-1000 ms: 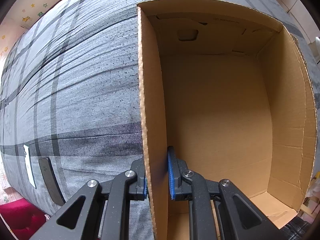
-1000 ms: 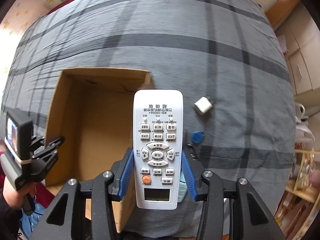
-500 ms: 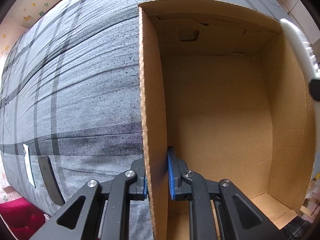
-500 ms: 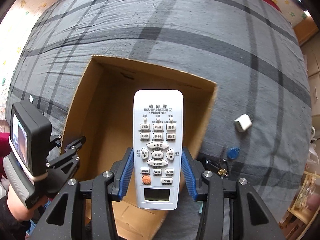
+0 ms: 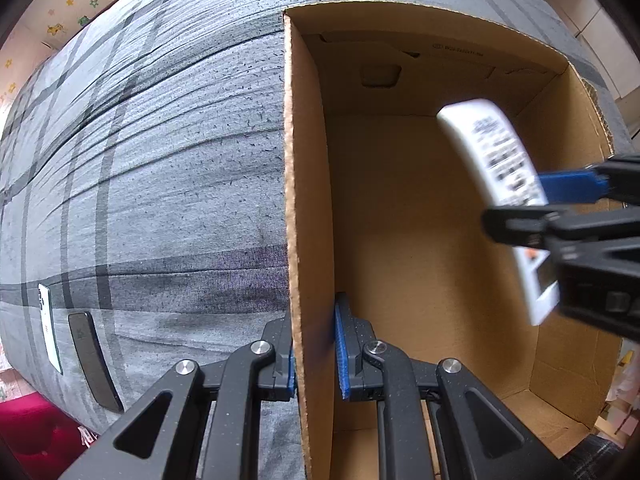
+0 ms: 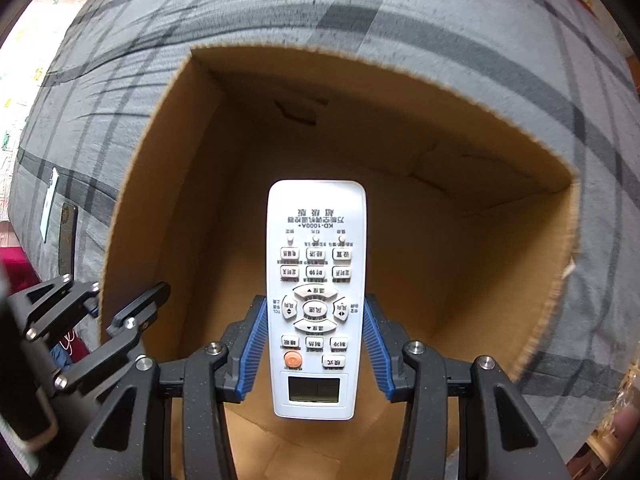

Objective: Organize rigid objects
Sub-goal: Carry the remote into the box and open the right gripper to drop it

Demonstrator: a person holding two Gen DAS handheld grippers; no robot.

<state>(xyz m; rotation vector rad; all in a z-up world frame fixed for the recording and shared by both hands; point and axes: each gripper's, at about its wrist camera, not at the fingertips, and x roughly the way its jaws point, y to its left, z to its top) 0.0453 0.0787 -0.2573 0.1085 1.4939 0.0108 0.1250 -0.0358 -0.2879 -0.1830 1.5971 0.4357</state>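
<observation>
An open cardboard box (image 5: 308, 168) lies on a grey plaid bedspread (image 5: 160, 160). My left gripper (image 5: 314, 354) is shut on the box's left wall near its front edge. My right gripper (image 6: 315, 344) is shut on a white remote control (image 6: 316, 288) and holds it over the open box (image 6: 400, 184), buttons facing the camera. In the left wrist view the remote (image 5: 496, 168) and the right gripper (image 5: 568, 208) enter from the right, above the box's inside. The box floor that shows is bare.
A white phone-like slab (image 5: 50, 328) and a dark slab (image 5: 94, 360) lie on the bedspread left of the box; both also show in the right wrist view, the white slab (image 6: 49, 204) beside the dark slab (image 6: 67, 236). Red fabric (image 5: 28, 428) lies beyond the bed edge.
My right gripper has carried the remote leftward from beside the box to over its opening. The remote now shows in the left wrist view. My left gripper has held still on the wall.
</observation>
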